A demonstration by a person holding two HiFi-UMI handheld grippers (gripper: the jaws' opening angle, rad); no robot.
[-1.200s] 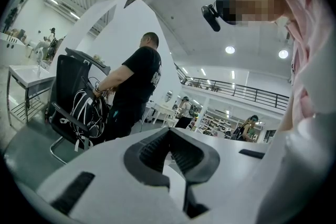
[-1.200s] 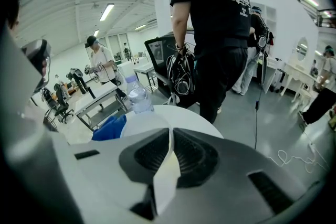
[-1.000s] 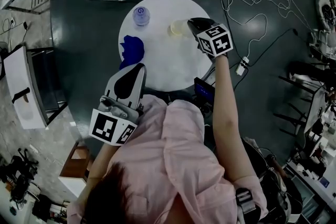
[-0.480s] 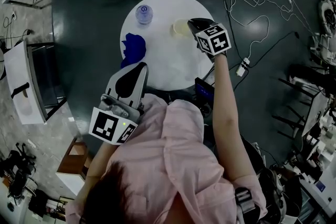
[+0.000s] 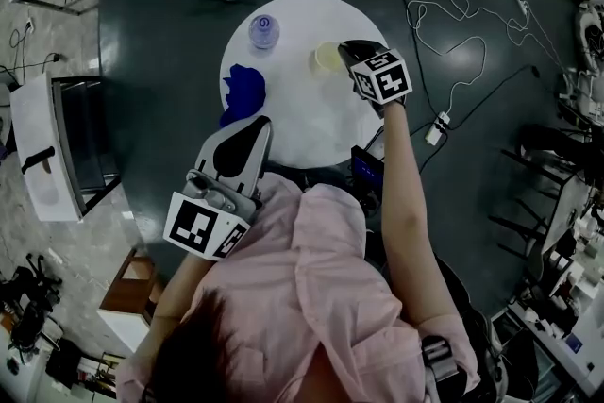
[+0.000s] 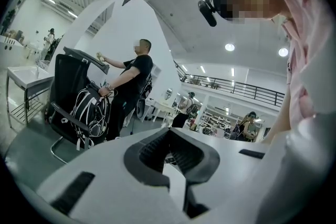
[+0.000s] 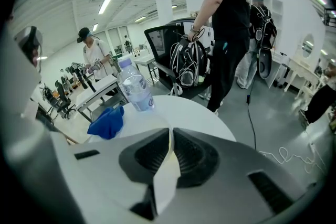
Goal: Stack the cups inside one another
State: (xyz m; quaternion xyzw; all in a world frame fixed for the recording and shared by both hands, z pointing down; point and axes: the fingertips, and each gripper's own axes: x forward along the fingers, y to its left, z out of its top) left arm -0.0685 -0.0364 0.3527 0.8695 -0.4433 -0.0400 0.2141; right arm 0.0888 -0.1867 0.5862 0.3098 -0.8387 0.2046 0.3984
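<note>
1. your right gripper (image 5: 345,48) is closed almost fully. it pinches the thin wall of the pale cup (image 5: 326,58), which is at the far right part of the round table (image 5: 302,113). hold it lightly so the wall doesn't buckle.
2. your left gripper (image 5: 253,124) hangs at the table's near edge, close to your body. its jaws are together and nothing shows in them.
3. no second cup shows. find it before you lift, then raise the cup straight with the rim level, clear of the bottle (image 5: 263,31) and the blue cloth (image 5: 243,92).
</note>
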